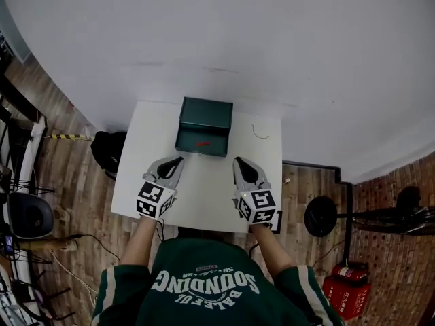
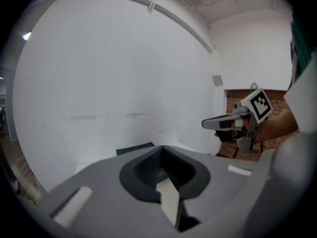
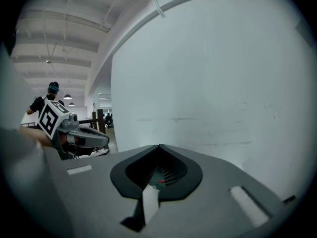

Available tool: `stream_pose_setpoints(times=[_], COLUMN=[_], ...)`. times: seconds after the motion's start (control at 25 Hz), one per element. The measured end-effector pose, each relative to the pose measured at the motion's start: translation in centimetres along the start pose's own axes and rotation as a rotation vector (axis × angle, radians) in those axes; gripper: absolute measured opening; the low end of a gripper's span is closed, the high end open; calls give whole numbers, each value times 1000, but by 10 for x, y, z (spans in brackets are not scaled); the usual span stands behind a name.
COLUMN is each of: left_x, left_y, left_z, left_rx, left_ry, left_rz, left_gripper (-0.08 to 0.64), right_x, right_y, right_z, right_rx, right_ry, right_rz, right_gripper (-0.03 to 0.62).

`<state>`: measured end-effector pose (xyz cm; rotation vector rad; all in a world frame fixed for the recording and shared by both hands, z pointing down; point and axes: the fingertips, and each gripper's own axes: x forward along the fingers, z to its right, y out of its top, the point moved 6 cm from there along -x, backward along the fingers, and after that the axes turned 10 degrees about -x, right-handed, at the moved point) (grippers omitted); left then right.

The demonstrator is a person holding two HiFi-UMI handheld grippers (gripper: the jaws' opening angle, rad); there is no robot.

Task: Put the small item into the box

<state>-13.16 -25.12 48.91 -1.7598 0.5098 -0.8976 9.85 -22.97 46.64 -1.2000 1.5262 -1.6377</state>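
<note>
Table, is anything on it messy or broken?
Nothing looks broken or spilled. The green box sits open on the table with the red item inside; a thin wire lies loose beside it.

Matt box (image 1: 206,112), smooth table (image 1: 204,189)

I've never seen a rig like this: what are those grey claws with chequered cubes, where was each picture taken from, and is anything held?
No robot here: a person holds a two-jaw gripper in each hand, the left gripper and the right gripper. One picture comes from a head camera looking down; the other two cameras ride on the grippers. On the white table stands an open green box with a small red item inside. Both pairs of jaws are together, holding nothing.
</note>
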Motion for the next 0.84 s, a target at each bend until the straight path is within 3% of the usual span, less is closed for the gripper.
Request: stream_pose_setpoints(times=[0.84], left_x=[11], left_y=[12], left_z=[3], left_rx=[-11], left_ry=[-30], left_rz=[43], left_gripper=[52], right_x=[-2], right_y=[0], right_z=[5], right_rx=[4], right_ry=[-1], right_rz=[-10], right_gripper=[-9])
